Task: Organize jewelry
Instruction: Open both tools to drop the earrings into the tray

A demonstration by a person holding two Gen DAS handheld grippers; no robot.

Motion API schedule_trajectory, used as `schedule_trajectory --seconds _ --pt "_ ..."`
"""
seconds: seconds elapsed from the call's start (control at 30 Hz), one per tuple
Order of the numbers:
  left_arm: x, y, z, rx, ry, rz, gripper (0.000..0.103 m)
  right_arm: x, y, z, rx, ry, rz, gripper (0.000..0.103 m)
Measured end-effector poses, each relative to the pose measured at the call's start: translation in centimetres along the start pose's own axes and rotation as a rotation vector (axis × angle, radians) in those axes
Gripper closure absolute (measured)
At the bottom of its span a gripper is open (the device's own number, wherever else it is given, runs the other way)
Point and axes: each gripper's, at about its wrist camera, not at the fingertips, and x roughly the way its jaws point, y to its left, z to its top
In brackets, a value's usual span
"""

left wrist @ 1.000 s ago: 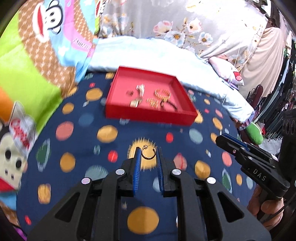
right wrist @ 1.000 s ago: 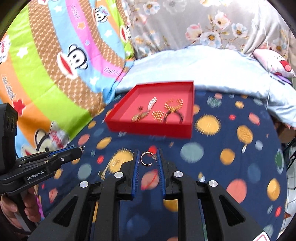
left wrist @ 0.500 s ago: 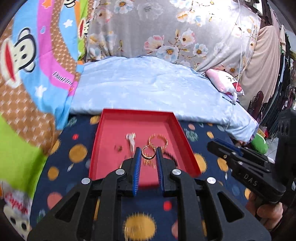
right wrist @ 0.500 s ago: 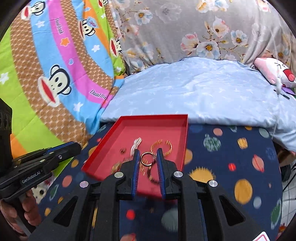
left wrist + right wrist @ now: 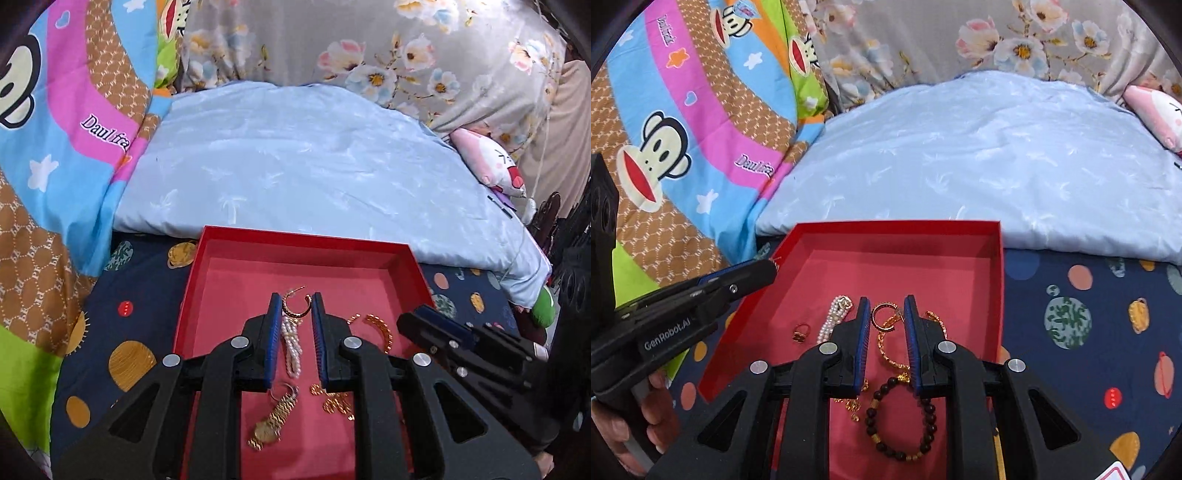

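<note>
Two grippers, each carrying a gold hoop earring, hovering over a red tray point(image 5: 186, 306) of jewelry.

Left gripper point(image 5: 294, 300): jaws nearly closed, pinching a gold hoop earring point(image 5: 295, 308) at the tips, above a pearl strand point(image 5: 291, 347) and a gold watch point(image 5: 273, 424). Right gripper point(image 5: 885, 302): jaws likewise narrow, gripping a second hoop earring point(image 5: 884, 314) over a gold chain point(image 5: 886, 350) and a dark bead bracelet point(image 5: 901, 421). Tray is sitting on a navy planet-print sheet point(image 5: 1089, 332).

A bedroom — cartoon quilt point(image 5: 683, 147), pale blue duvet point(image 5: 314, 166).
</note>
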Motion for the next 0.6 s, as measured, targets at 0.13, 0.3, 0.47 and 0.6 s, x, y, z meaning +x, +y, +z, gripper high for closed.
schedule_trajectory --seconds 0.13,0.3,0.47,0.6 --pt "1.7 0.4 0.0 -0.002 0.023 0.012 0.087 1.3 0.0 -0.1 -0.009 0.025 -0.01 0.085" --pt "2.2 0.7 -0.4 -0.001 0.013 0.043 0.074 0.8 0.0 -0.1 -0.014 -0.012 -0.038 0.073" --pt "-0.1 0.6 -0.8 -0.004 -0.029 0.042 0.069 -3.3 0.4 -0.5 -0.009 -0.098 -0.032 0.07" --pt "-3.0 0.2 -2.2 -0.014 -0.053 0.028 0.066 -7.0 1.1 -2.3 -0.014 -0.144 -0.027 0.068"
